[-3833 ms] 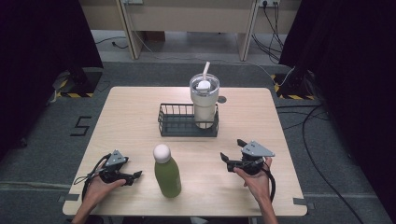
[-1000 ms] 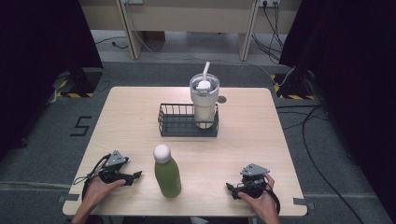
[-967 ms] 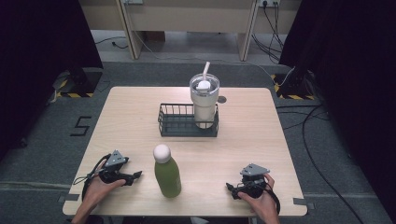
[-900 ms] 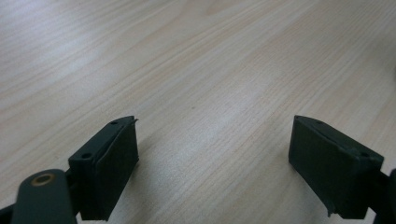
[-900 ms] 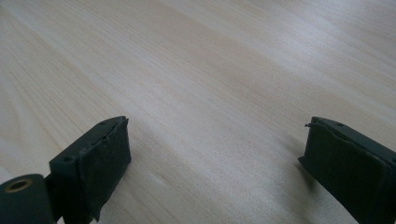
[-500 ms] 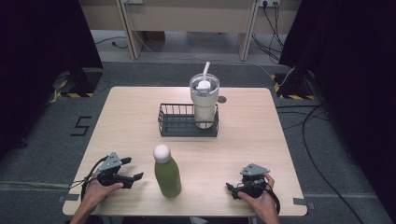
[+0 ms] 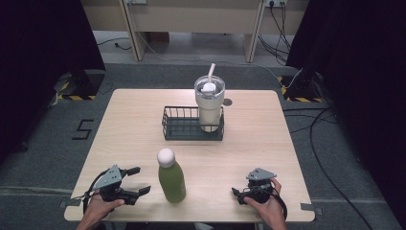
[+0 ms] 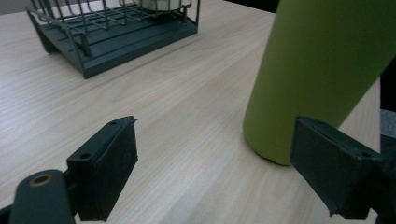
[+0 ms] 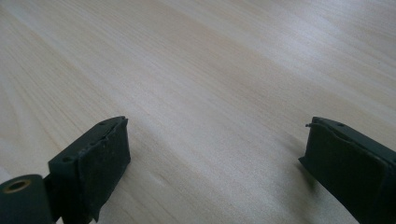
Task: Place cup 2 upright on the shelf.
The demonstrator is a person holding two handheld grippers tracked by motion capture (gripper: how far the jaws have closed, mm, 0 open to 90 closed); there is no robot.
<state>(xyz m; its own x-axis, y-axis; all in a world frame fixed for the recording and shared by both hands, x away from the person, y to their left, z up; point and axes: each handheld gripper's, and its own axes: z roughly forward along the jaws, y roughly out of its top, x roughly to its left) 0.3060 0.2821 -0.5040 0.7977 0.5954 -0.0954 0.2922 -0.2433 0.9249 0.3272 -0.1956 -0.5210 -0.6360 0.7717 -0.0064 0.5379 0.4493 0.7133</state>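
the upright green bottle (image 7: 171, 178) stands just right of the left gripper (image 7: 136, 181), fingers spread and empty; the right gripper (image 7: 238, 193), also open, sits farther off.

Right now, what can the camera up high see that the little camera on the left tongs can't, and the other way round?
The high view alone takes in the tumbler's lid and straw, the green bottle's white cap, both hands and the right tongs. The left gripper view alone gives a close look at the bottle's base resting on the wood, just beyond one open jaw. Both show the green bottle, the wire basket, the table and the left tongs.
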